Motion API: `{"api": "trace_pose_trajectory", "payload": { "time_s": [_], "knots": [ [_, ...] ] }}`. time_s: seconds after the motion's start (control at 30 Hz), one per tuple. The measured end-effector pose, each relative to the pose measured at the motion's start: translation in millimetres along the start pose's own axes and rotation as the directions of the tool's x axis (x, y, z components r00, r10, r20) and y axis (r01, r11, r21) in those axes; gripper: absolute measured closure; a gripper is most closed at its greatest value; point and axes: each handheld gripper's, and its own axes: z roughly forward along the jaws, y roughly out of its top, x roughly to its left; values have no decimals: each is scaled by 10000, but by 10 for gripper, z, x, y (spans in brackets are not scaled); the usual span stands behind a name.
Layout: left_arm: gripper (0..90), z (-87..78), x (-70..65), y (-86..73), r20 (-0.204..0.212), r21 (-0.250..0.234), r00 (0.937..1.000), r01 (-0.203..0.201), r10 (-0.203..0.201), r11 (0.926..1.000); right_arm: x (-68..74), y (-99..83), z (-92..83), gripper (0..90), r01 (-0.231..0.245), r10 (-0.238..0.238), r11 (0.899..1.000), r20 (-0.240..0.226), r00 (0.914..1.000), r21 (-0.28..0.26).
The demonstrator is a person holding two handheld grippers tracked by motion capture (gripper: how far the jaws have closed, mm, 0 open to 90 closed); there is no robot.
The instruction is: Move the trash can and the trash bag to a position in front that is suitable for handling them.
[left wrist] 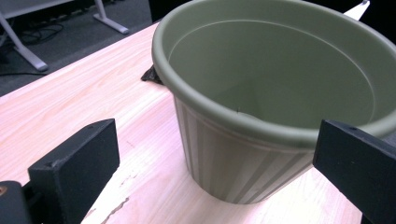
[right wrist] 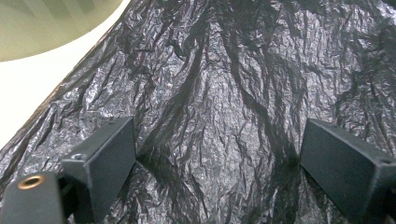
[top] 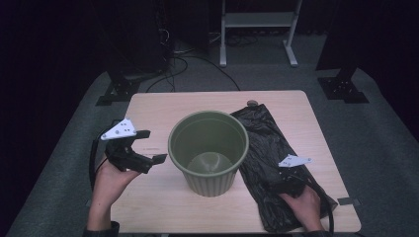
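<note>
An empty olive-green plastic bin [top: 208,152] stands upright in the middle of the wooden table [top: 148,106]. A crumpled black plastic bag [top: 267,148] lies flat on the table to its right. My left gripper [top: 150,146] hovers open just left of the bin, its jaws pointing at the bin's ribbed wall [left wrist: 224,163]. My right gripper [top: 285,183] is low over the near part of the black bag [right wrist: 215,102], open, with wrinkled plastic between its spread jaws. The bin's base [right wrist: 51,23] shows at the upper left of the right gripper view.
A small dark round object [top: 252,103] lies on the table at the bag's far end. Behind the table are a white metal stand [top: 257,29], black stand bases [top: 116,91] and floor cables [top: 197,61]. Bare wood lies left of and in front of the bin.
</note>
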Motion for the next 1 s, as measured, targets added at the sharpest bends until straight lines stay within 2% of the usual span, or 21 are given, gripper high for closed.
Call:
{"api": "trace_pose_trajectory", "payload": {
  "time_s": [0.3, 0.33, 0.63, 0.77, 1.0],
  "knots": [
    [0, 54, -10, -272, -99, -73, 9999, 129, -130, 9999, -1, 0, 0, 93, 8, -8, 10000, -1, 10000, -4],
    [0, 91, -4, -341, -42, -10, 9999, 161, -161, 9999, -1, 0, 0, 93, 9, -9, 10000, -1, 10000, -5],
    [0, 267, 18, -588, 31, 379, 9993, 363, -365, 9986, 0, 0, 0, 93, 3, -3, 10000, -2, 10000, 0],
    [0, 375, 37, -714, -94, 697, 9990, 435, -430, 9966, -1, 0, 0, 93, 7, -7, 10000, -6, 10000, -3],
    [0, 483, 59, -859, -347, 836, 9979, 566, -538, 9949, 1, 0, 0, 93, -4, 4, 10000, -2, 10000, -2]
  ]
}}
